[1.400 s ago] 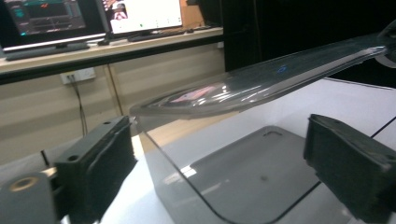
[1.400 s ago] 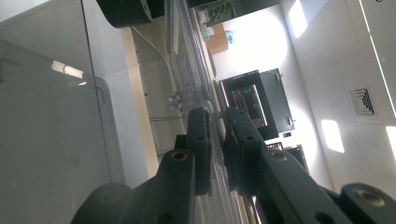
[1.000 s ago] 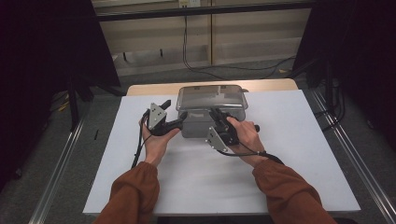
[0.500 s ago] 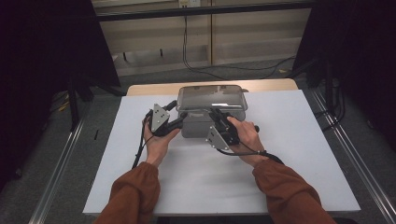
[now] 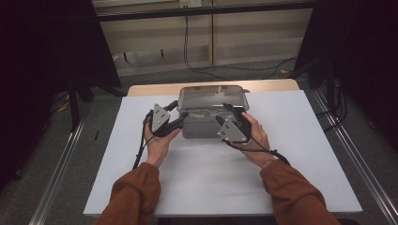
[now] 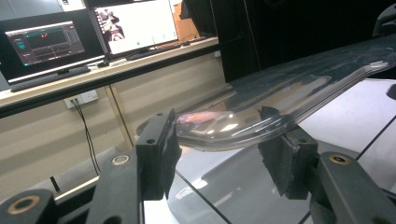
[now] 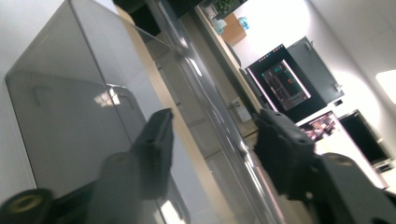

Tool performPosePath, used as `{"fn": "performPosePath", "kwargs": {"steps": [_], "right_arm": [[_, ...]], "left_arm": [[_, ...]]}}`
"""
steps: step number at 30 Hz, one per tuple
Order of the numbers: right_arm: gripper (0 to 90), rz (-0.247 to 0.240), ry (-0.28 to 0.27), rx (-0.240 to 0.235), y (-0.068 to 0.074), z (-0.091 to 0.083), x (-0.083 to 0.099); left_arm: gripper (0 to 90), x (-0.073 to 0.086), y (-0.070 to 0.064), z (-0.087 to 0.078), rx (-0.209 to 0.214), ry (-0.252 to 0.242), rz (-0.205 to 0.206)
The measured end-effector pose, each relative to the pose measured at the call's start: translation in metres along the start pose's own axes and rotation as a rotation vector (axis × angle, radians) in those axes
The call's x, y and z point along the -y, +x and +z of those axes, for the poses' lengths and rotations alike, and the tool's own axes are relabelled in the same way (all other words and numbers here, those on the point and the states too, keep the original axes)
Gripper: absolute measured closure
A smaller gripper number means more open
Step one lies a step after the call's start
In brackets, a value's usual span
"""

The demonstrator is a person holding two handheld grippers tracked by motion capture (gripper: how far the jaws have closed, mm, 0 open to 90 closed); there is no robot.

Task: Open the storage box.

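High view: both grippers at a grey lidded box

A grey box with a clear lid sits near the table's far edge, long axis left to right. The left gripper and right gripper flank its ends, equally near. Left gripper view shows open jaws straddling the lid's rim, not pinching; right gripper view likewise, lid edge between parted jaws
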State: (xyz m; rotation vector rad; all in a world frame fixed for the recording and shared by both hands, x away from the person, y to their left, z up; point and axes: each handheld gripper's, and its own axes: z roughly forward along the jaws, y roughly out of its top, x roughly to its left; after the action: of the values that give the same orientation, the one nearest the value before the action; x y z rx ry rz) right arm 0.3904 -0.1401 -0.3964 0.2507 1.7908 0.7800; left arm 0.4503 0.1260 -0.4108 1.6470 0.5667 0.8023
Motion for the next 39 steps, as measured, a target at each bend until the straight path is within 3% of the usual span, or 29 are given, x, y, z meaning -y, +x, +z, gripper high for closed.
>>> {"fn": "performPosePath", "kwargs": {"steps": [4, 7, 14, 18, 24, 26, 28, 29, 33, 39], "right_arm": [[32.9, 0.106, 0.008, -0.011, -0.008, -0.003, 0.01], [30.2, 0.133, 0.039, 0.0, -0.015, -0.004, 0.016], [24.2, 0.299, 0.075, -0.066, -0.027, -0.009, 0.03], [17.5, 0.449, 0.048, -0.084, -0.034, -0.014, 0.041], [1.6, 0.564, 0.044, -0.111, -0.04, -0.016, 0.058], [2.2, 0.625, 0.034, -0.129, -0.043, -0.015, 0.065], [5.4, 0.641, 0.036, -0.126, -0.044, -0.014, 0.069], [11.7, 0.65, 0.027, -0.121, -0.045, -0.014, 0.072], [14.4, 0.657, 0.02, -0.093, -0.047, -0.014, 0.074], [26.2, 0.671, -0.009, -0.085, -0.052, -0.012, 0.077]], "left_arm": [[47.3, -0.001, 0.0, 0.0, -0.002, -0.009, -0.005], [47.3, 0.0, 0.0, 0.0, 0.002, -0.005, -0.003], [47.3, 0.0, 0.001, 0.0, 0.003, -0.005, -0.005], [47.4, 0.0, 0.0, 0.0, 0.0, -0.003, -0.004], [47.5, 0.0, 0.0, 0.001, 0.001, -0.011, -0.012], [47.7, 0.0, 0.0, 0.001, 0.001, -0.012, -0.012], [47.7, 0.0, 0.001, 0.001, 0.001, -0.012, -0.013], [47.8, -0.001, 0.001, 0.001, 0.001, -0.012, -0.014], [47.7, -0.002, 0.002, 0.001, 0.003, -0.009, -0.014], [47.7, -0.003, 0.002, 0.002, 0.002, -0.003, -0.013]]}}
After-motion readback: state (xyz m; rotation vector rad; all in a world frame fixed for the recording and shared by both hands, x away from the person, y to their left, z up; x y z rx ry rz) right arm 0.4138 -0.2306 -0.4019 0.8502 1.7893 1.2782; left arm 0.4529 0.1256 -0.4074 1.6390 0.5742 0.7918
